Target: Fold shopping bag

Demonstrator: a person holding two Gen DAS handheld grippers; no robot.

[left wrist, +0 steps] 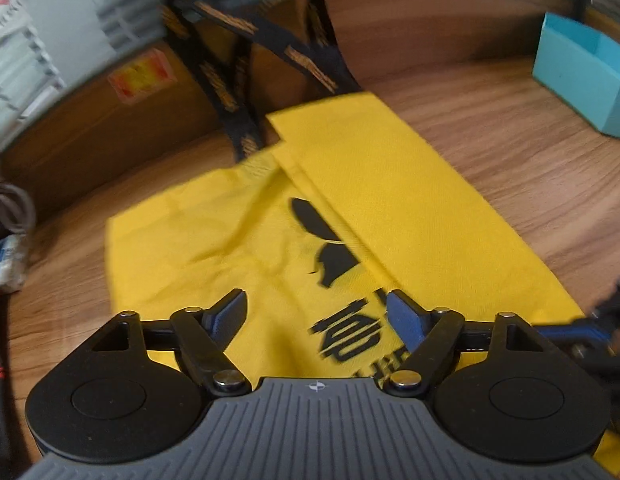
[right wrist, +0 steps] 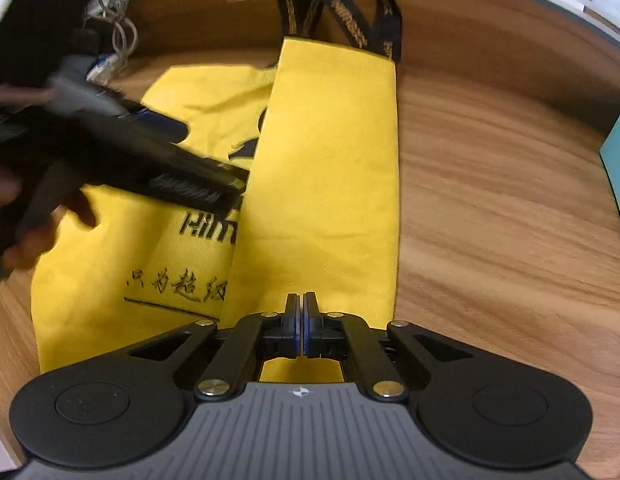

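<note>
Yellow shopping bag (left wrist: 238,240) lay flat on the wooden table (left wrist: 509,168), its right side folded over the middle as a long flap (right wrist: 325,184). Black handles (right wrist: 349,12) trailed off the far end. Left gripper (left wrist: 315,308) hovered above the printed panel, fingers spread wide, nothing between them. Right gripper (right wrist: 301,322) sat over the flap's near edge, fingers pressed together; whether fabric was pinched could not be told. Teal box (left wrist: 585,76) stood well apart.

Open table (right wrist: 489,200) rightward (teal box (left wrist: 581,80) beyond)
</note>
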